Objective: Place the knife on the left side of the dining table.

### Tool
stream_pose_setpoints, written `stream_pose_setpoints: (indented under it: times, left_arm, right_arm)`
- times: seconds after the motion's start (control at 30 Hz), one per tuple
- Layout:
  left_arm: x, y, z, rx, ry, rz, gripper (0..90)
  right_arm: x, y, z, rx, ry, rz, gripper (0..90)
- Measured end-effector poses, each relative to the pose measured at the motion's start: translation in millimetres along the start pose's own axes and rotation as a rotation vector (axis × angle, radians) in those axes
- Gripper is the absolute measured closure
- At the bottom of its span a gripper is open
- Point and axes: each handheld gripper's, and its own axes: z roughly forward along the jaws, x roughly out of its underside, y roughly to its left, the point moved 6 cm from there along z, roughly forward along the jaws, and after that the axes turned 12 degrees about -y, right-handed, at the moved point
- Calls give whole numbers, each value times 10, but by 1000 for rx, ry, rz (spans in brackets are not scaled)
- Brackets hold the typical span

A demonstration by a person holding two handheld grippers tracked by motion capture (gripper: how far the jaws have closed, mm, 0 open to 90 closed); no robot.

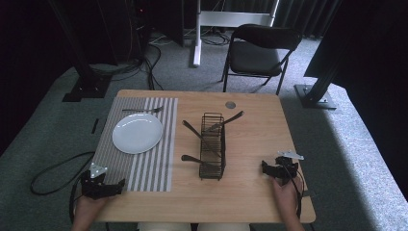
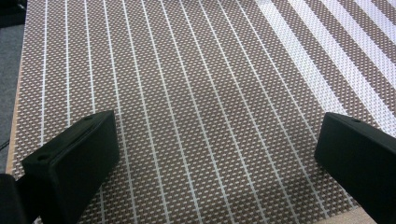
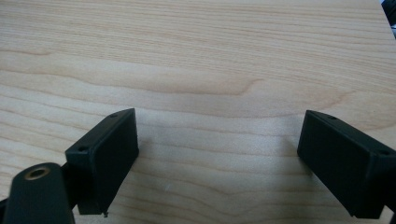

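While both pairs of jaws stand wide apart with nothing between them, the left gripper [image 2: 215,158] looks down on the striped placemat [image 2: 196,93], and the right gripper [image 3: 217,158] looks down on bare wood of the table [image 3: 196,56].

Taking the wire rack [image 1: 212,144] near the middle of the table as the landmark: the left gripper [image 1: 102,185] sits well to the left of the rack and nearer the person, over the near left corner of the placemat [image 1: 144,163], held by the left hand [image 1: 86,207]. The right gripper [image 1: 279,168] rests to the right of the rack, toward the near right part of the table, with the right hand [image 1: 288,197] behind it. A grey three-cornered plate tops each gripper, and a black cable trails from the left one down to the floor.

The rack stands upright and holds several dark utensils, their handles sticking out to the left and upper right; what kind each one is cannot be told. Left of the rack, on the placemat, lies a white plate [image 1: 137,133]. Beyond the plate, still left of the rack, a fork [image 1: 143,110] lies across the far end of the placemat.

Behind the rack, near the far edge of the table, sits a small round grey disc [image 1: 230,104]. Farther back, off the table, stands a black folding chair [image 1: 257,53] on the grey carpet.
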Motion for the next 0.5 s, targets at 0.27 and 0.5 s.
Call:
stream_pose_setpoints:
  times: [0.27,0.5]
  left_arm:
    - [-1,1,0,1,0,0,0]
    - [0,1,0,2,0,2,0]
  right_arm:
    - [5,-1,-8,5,0,2,116]
    - [5,-1,-8,5,0,2,116]
